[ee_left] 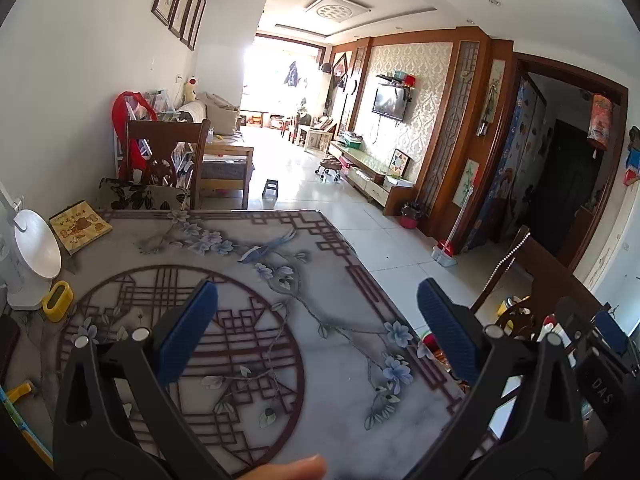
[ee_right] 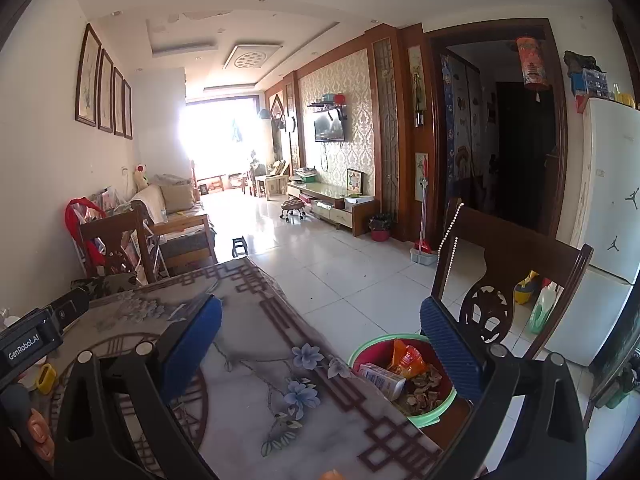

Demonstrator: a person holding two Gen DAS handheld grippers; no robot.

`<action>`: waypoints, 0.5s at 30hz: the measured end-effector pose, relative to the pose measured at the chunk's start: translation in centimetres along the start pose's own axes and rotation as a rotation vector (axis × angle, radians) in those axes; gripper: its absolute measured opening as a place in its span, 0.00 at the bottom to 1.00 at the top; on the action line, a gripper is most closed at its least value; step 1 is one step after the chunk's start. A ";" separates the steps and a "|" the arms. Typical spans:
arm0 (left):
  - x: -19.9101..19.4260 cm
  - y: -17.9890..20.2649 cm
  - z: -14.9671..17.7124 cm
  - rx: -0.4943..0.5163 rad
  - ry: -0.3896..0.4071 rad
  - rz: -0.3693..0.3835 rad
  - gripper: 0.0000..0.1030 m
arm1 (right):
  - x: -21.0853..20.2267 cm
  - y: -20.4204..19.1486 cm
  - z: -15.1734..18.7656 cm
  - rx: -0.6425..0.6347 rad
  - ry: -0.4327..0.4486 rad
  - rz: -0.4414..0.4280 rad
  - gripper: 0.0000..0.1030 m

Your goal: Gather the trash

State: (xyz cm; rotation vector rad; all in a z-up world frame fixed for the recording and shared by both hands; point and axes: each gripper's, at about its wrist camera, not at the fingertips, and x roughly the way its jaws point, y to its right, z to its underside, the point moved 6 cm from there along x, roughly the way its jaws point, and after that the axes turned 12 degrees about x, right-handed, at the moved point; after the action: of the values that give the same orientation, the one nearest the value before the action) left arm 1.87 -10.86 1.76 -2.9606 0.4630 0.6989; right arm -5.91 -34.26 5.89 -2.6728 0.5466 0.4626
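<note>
Above the flower-patterned table [ee_left: 340, 420], both grippers' jaws gape empty; trash fills the red bin [ee_right: 424, 408] beside it.

The left tongs [ee_left: 318, 308] are built of matte black plastic arms with long triangular cut-outs, each arm carrying round silver pivot pins near its top. Their fingers end in deep-blue ribbed rubber pads [ee_left: 188, 332]. The right tongs [ee_right: 320, 322] share this build: black arms, silver pins, blue textured pads [ee_right: 450, 350]. In the right wrist view, the left unit's black housing bears white lettering "GenRobot.AI" [ee_right: 24, 349]; in the left wrist view, the other housing shows "DAS" [ee_left: 602, 390].
</note>
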 end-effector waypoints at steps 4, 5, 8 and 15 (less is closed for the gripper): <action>-0.2 0.1 -0.1 0.006 -0.002 -0.001 0.95 | -0.1 -0.3 0.0 -0.005 -0.006 -0.006 0.94; -0.2 0.1 -0.1 0.006 -0.002 -0.002 0.95 | -0.2 -0.3 0.0 -0.007 -0.008 -0.006 0.94; -0.3 0.1 0.0 0.002 -0.008 -0.002 0.95 | -0.4 -0.1 0.0 -0.001 -0.008 -0.002 0.94; -0.3 0.3 0.0 0.022 -0.012 0.006 0.95 | -0.4 0.6 0.0 0.019 -0.020 0.013 0.94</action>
State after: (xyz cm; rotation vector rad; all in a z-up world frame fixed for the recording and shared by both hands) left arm 1.56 -11.11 1.91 -2.9339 0.4764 0.7064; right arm -6.53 -34.70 5.90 -2.6455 0.5600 0.4842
